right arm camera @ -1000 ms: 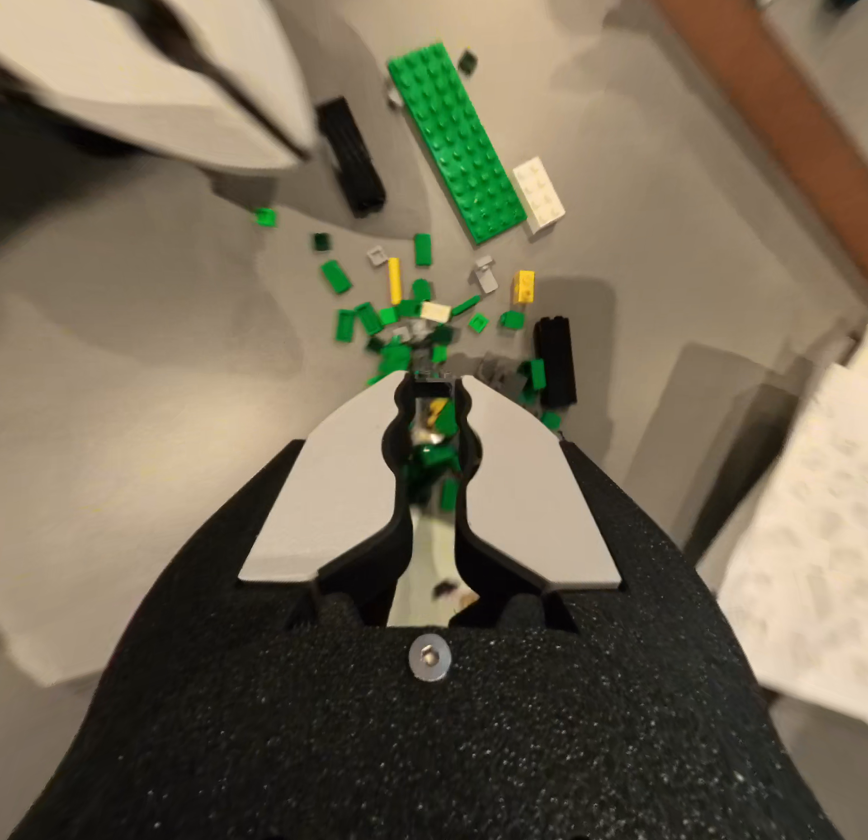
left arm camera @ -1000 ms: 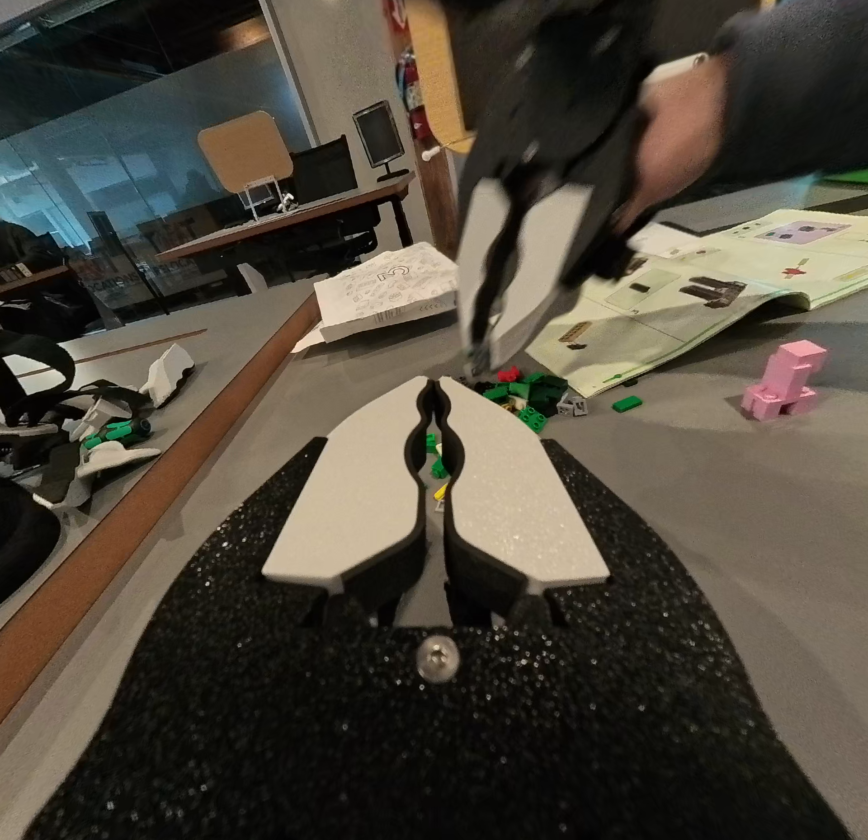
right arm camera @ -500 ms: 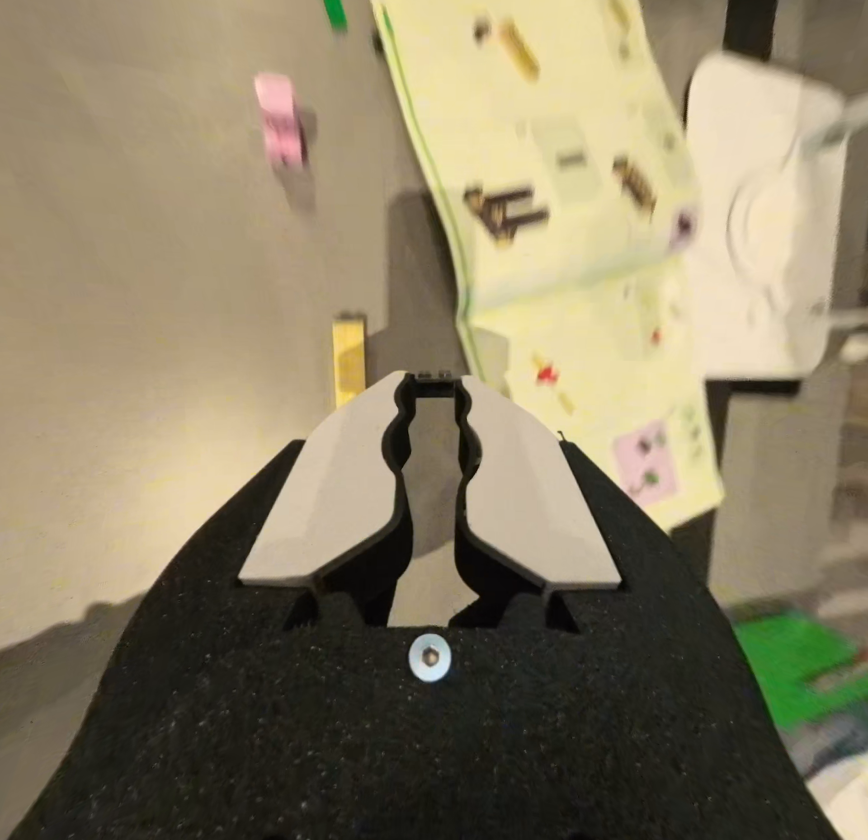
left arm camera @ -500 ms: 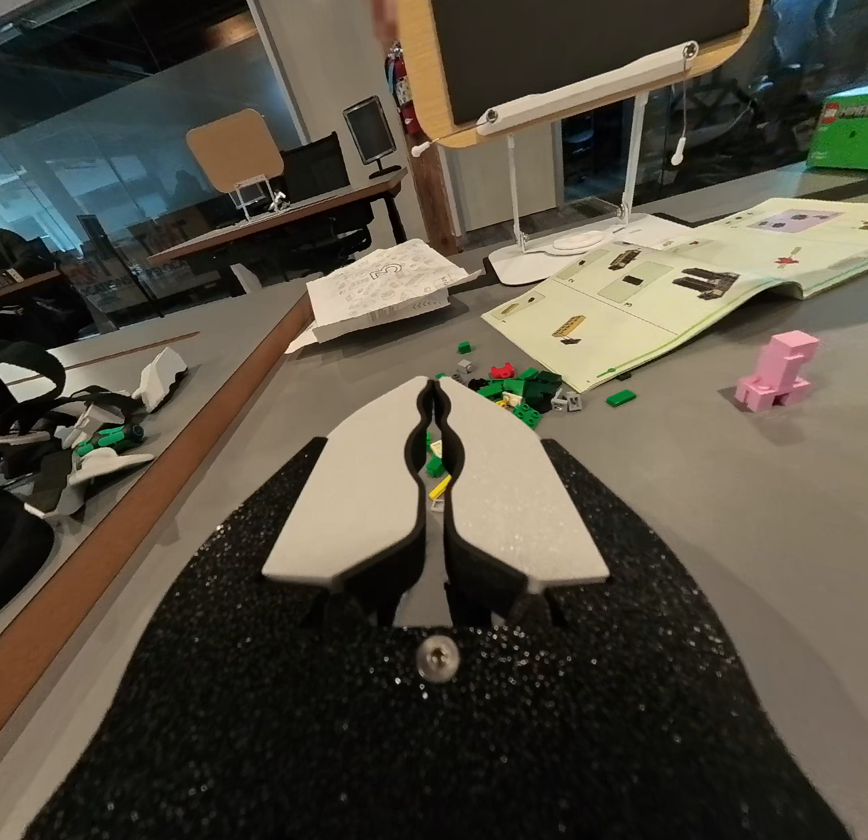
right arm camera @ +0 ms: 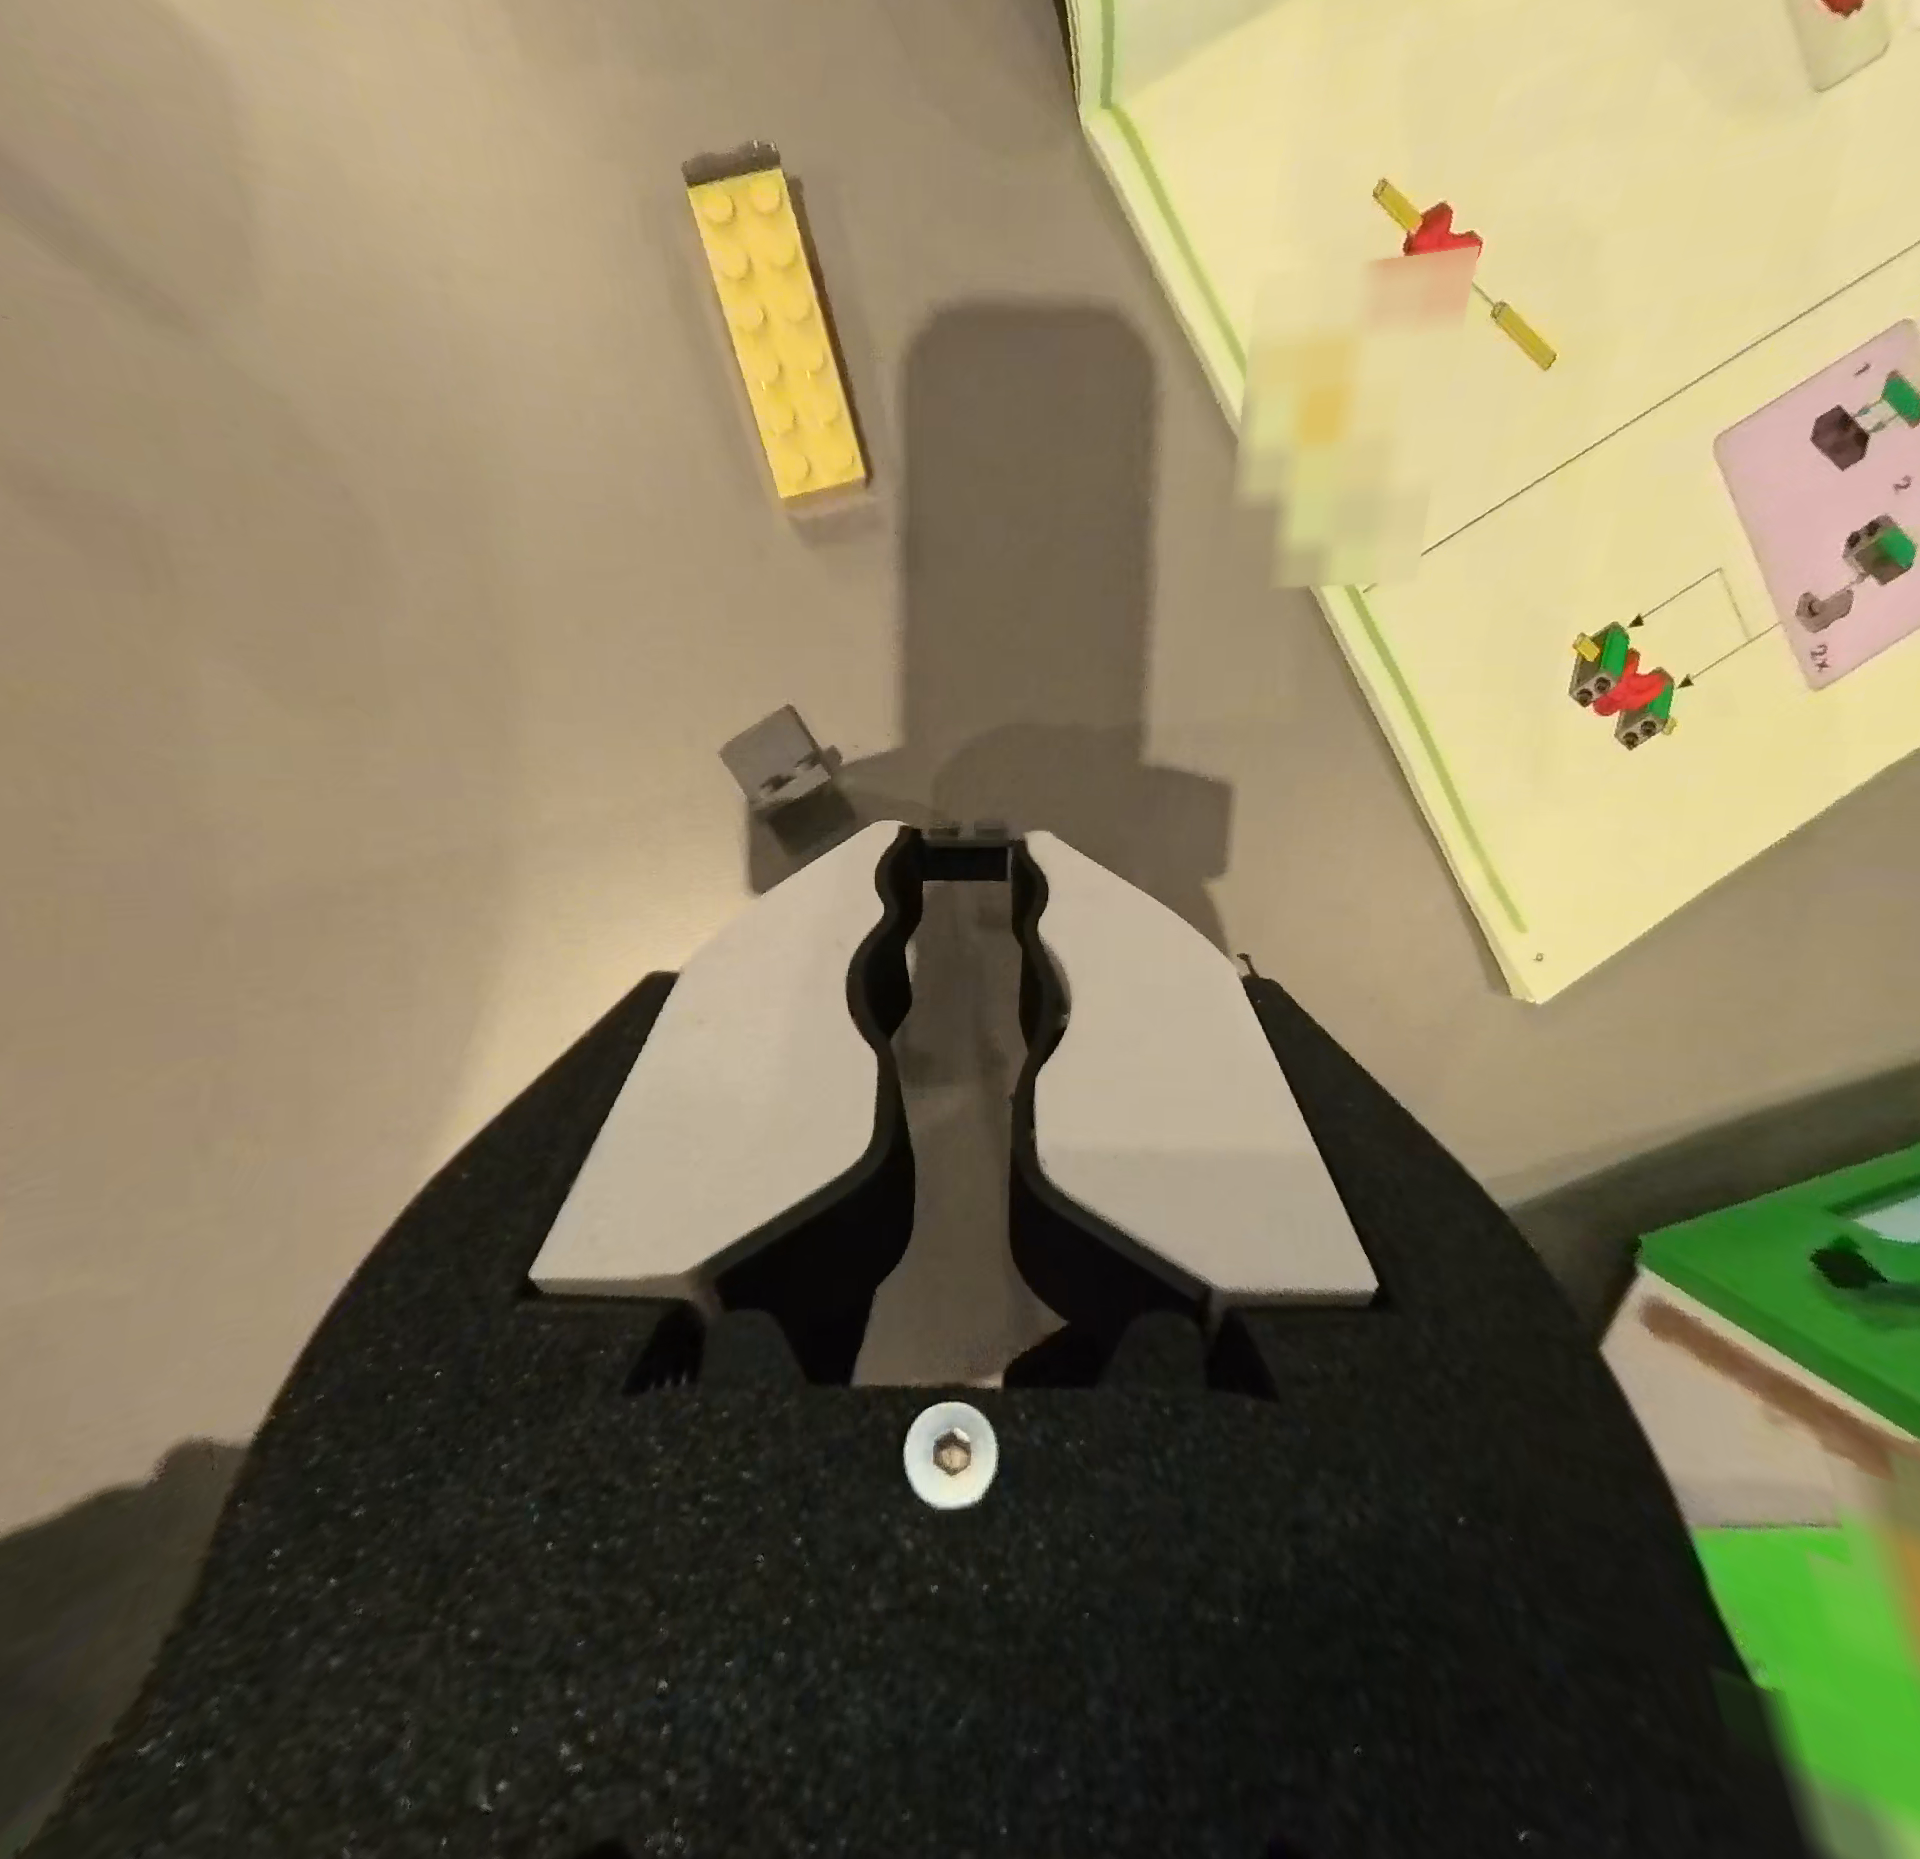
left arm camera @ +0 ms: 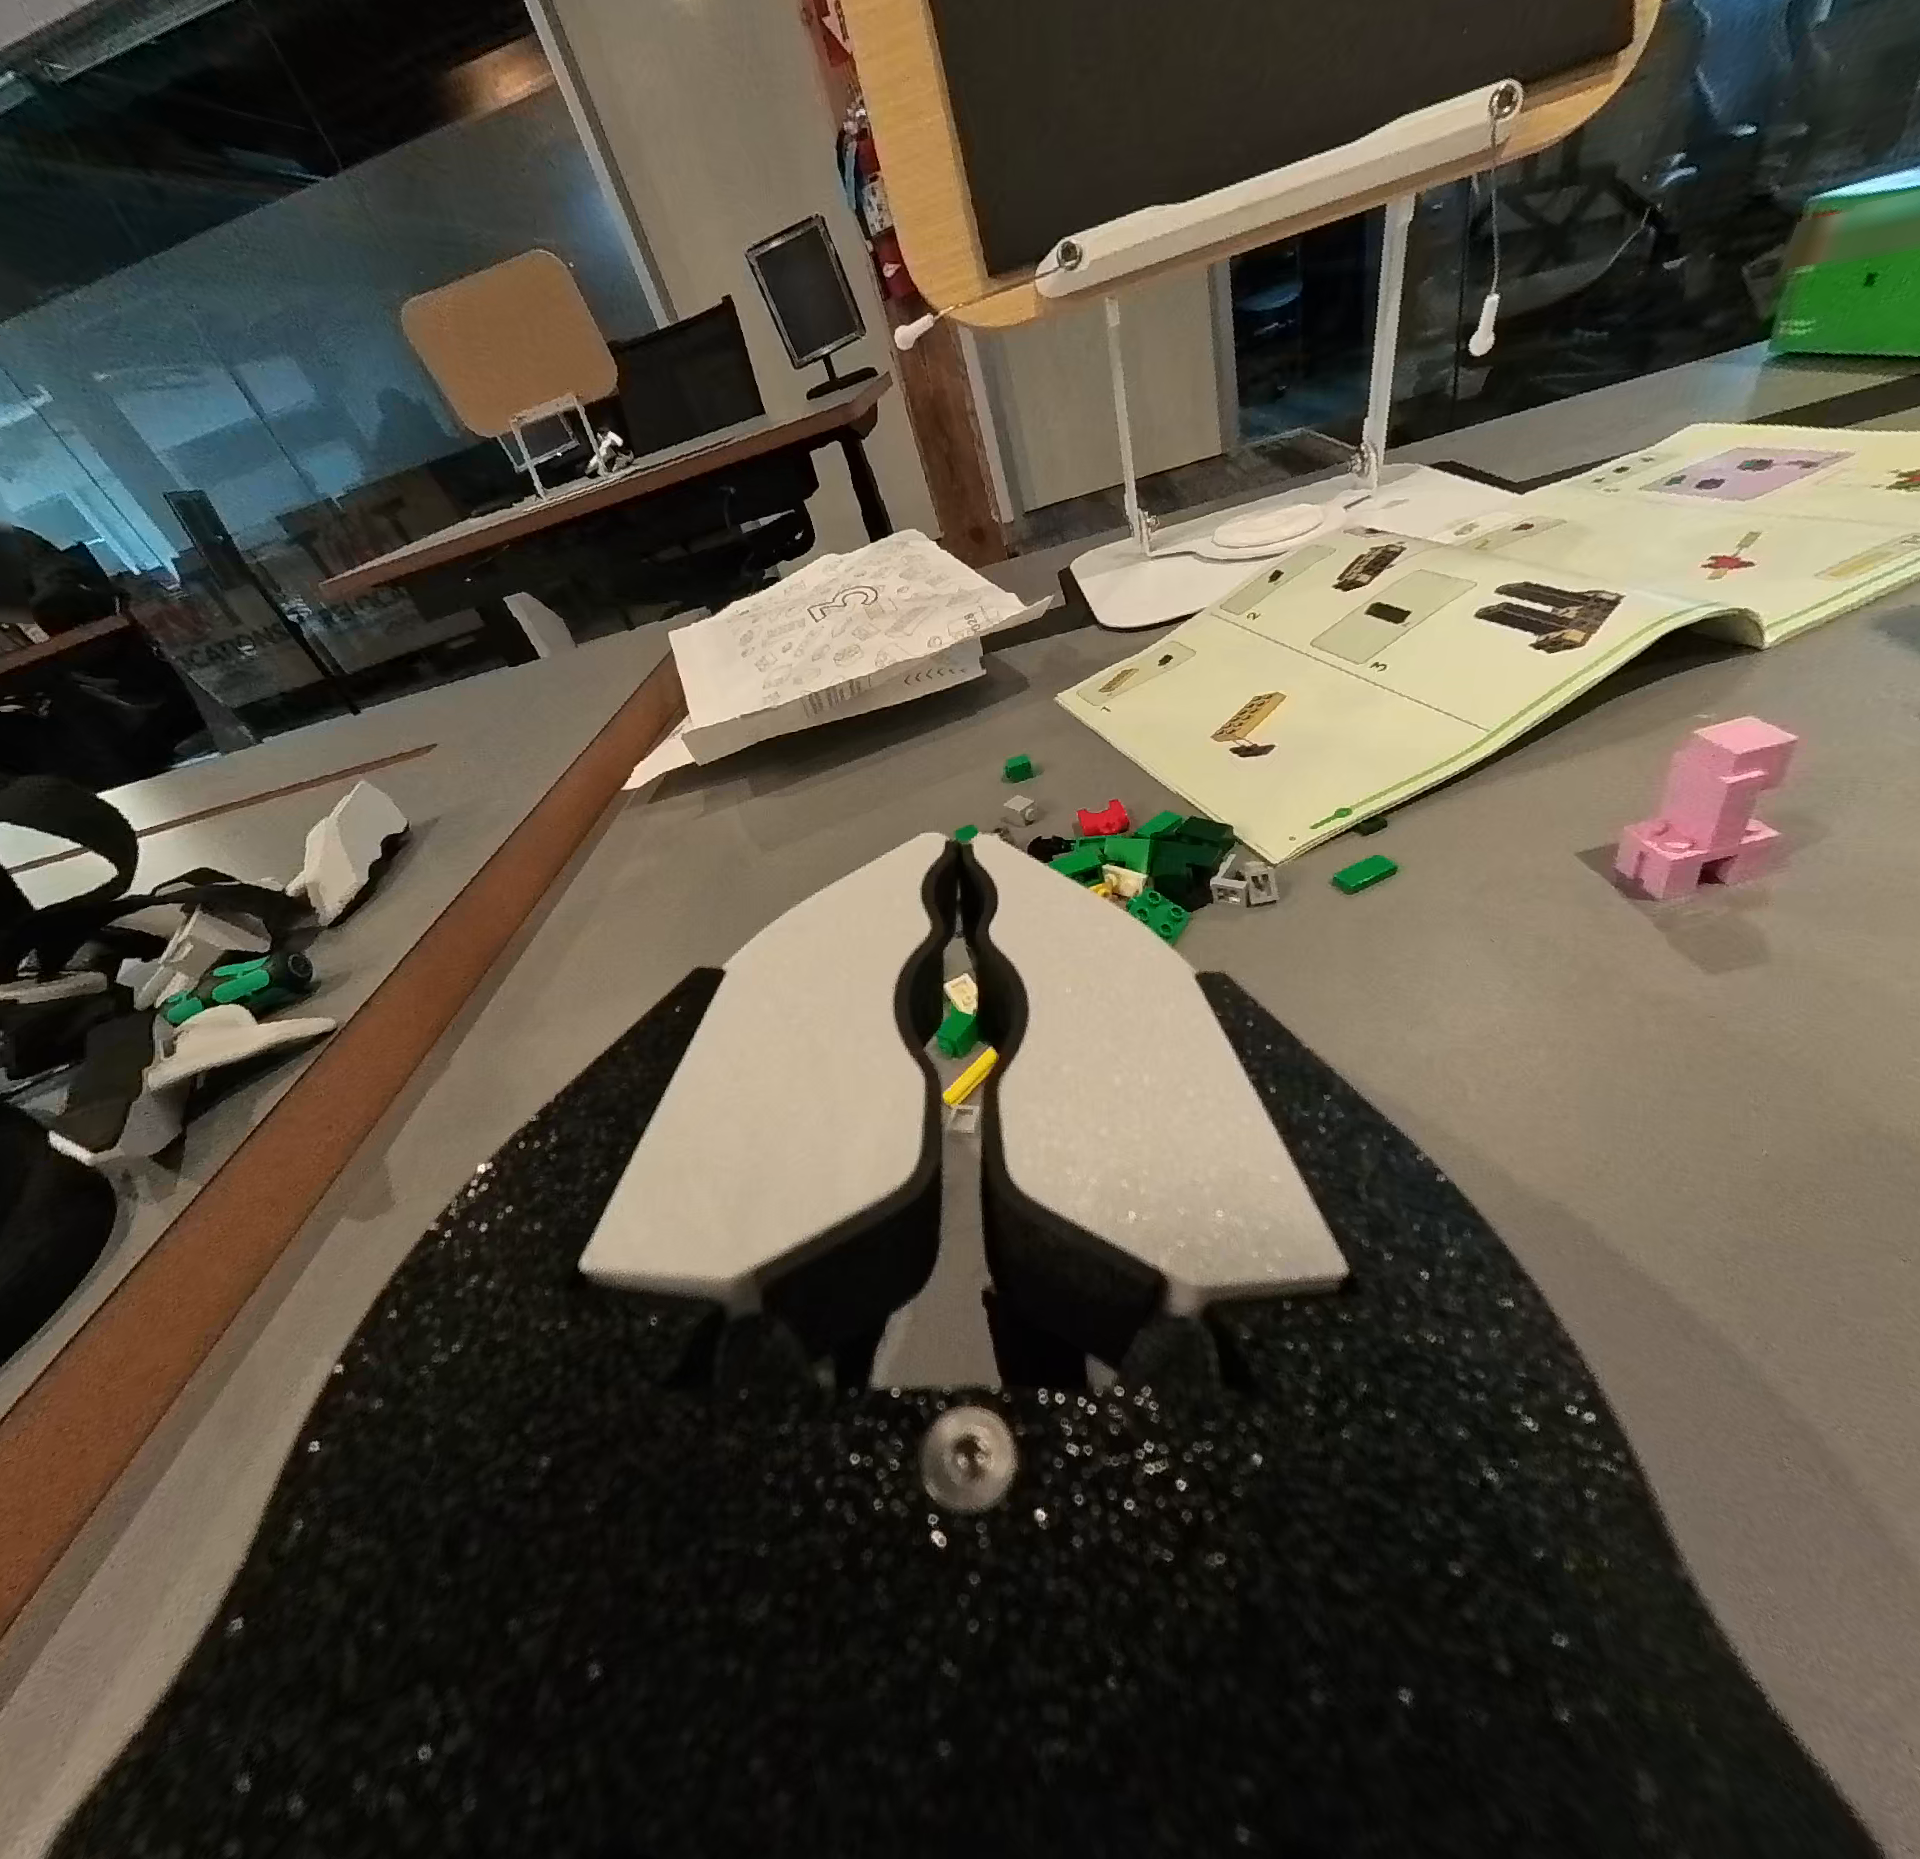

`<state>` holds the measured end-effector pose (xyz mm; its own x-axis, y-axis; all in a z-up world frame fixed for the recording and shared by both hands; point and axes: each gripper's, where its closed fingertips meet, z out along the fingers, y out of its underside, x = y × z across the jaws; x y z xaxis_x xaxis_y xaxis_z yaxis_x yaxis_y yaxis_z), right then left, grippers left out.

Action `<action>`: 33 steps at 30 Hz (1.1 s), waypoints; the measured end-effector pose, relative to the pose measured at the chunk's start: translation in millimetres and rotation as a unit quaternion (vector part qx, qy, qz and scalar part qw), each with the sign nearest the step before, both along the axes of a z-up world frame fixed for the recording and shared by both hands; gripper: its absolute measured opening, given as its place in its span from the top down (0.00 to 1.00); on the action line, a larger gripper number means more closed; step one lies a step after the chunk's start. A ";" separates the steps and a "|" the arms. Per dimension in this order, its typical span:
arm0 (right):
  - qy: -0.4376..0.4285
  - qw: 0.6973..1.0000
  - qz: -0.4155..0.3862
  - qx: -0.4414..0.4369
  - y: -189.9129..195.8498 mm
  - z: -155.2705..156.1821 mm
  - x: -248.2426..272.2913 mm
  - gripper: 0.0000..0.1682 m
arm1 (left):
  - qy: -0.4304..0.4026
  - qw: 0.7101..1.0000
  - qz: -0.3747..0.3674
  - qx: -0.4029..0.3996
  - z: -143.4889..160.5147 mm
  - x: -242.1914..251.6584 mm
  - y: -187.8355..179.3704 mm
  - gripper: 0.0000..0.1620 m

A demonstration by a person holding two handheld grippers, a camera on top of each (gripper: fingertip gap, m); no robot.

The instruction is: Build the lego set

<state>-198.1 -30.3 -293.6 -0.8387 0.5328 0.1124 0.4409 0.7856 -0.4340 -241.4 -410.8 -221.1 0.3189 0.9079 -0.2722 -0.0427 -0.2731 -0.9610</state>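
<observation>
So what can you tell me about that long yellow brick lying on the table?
The yellow brick is a long, flat plastic plate with two rows of round studs on top, six to a row as far as can be seen. It lies flat, studs up, on the grey table, its length running slightly slantwise in the right wrist view. Nothing grips it. A small grey piece lies apart from it, the booklet off to its side, also not touching. A dark sliver shows at its far end.

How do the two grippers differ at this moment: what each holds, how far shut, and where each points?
The left gripper is empty with fingertips touching; the right gripper pinches a small black brick, its fingers apart by the brick's width. The left looks low across the table at the loose brick pile; the right points down near the yellow plate. Both have grey fingers.
</observation>
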 end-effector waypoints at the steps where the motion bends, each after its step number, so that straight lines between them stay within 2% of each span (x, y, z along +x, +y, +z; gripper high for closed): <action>1: -0.008 1.000 -0.004 -0.013 -1.8 1.6 1.1 0.89 | 0.001 1.000 0.000 0.001 0.3 0.1 -0.2 1.00; 3: -0.020 0.999 -0.024 -0.037 -2.0 6.4 0.1 0.84 | 0.002 1.000 0.000 0.003 0.8 0.4 -0.6 1.00; 6: 0.005 0.997 -0.046 -0.054 2.9 21.1 -8.4 0.86 | 0.004 1.000 0.000 0.005 1.5 0.7 -0.9 1.00; 9: 0.042 0.995 -0.043 -0.080 -10.9 43.2 -18.7 0.88 | 0.008 1.000 0.002 0.011 3.2 1.4 -2.1 1.00; 13: 0.076 0.992 0.023 -0.098 -65.2 62.0 -34.9 0.89 | 0.011 1.000 0.004 0.023 5.3 1.6 -5.0 1.00; 18: 0.089 0.980 0.139 -0.114 -160.8 70.0 -61.8 0.89 | 0.011 1.000 0.002 0.018 4.6 1.7 -3.8 1.00; 21: 0.091 0.971 0.199 -0.100 -211.8 65.5 -81.1 0.89 | 0.008 1.000 0.004 0.014 3.4 0.9 -3.3 1.00; 25: 0.059 0.962 0.252 -0.088 -263.0 51.1 -100.0 0.89 | 0.009 0.999 0.043 0.018 4.1 -0.8 -17.4 1.00; 33: 0.021 0.956 0.285 -0.065 -298.9 27.2 -119.9 0.89 | 0.007 0.998 0.056 0.032 5.0 -1.7 -23.9 1.00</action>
<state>-317.9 -329.3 -266.4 -0.9932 0.0034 0.1164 -0.0620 0.8308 -0.5531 -243.1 -434.7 -216.1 0.2112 0.9532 -0.2164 -0.0285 -0.2153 -0.9761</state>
